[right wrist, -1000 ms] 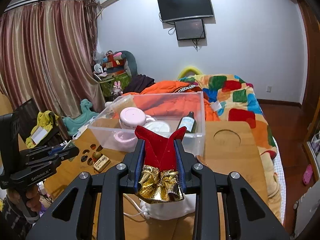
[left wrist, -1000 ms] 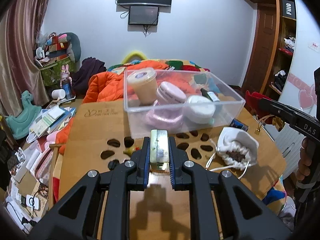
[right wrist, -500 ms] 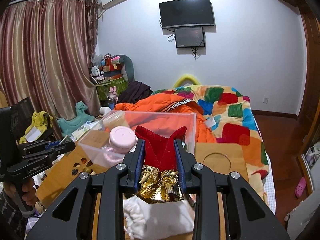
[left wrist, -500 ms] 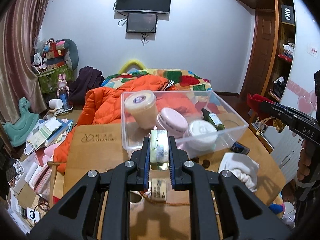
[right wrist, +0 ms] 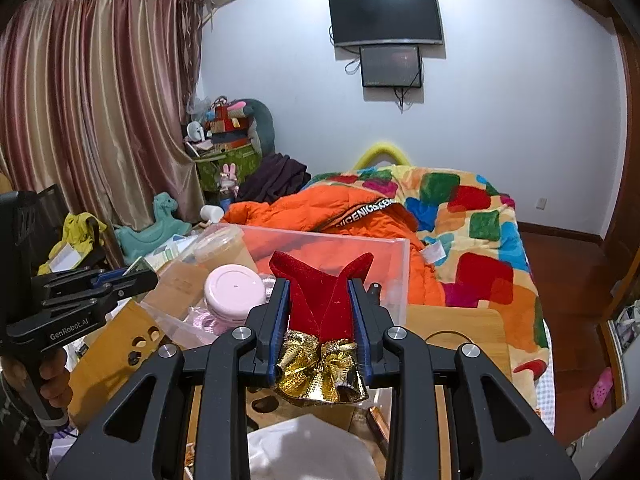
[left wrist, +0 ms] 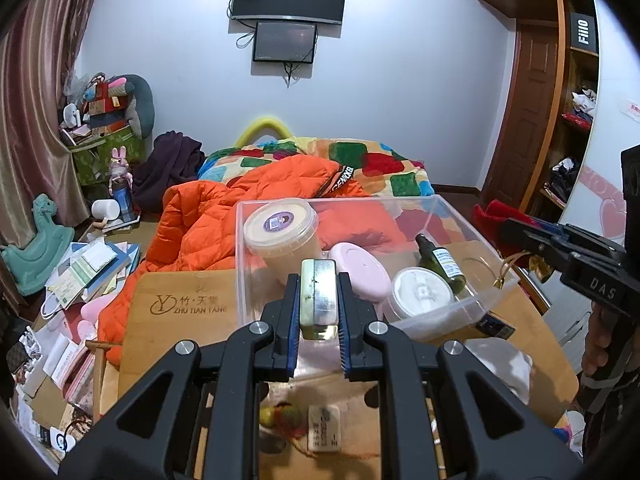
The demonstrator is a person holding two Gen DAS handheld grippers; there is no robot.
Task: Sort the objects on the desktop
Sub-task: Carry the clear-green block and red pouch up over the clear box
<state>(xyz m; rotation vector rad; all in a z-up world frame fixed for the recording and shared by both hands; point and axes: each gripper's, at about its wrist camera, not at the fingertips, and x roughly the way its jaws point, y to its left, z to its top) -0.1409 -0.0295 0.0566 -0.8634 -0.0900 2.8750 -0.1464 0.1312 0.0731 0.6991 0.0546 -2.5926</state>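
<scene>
My left gripper is shut on a small greenish metal block, held just before the near wall of the clear plastic bin. In the bin lie a beige lidded tub, a pink round case, a white jar and a green bottle. In the right wrist view, my right gripper is shut on a red velvet pouch with a gold frill, held beside the bin's near corner. The left gripper shows at the left there.
The bin stands on a wooden table. A white drawstring pouch and a small printed block lie on it below my grippers. An orange jacket and a bed lie beyond the table. Clutter covers the floor at the left.
Both grippers have moved forward towards the bin and slightly up, each still holding its object. The bin looms larger and the white pouch has slid lower in both views.
</scene>
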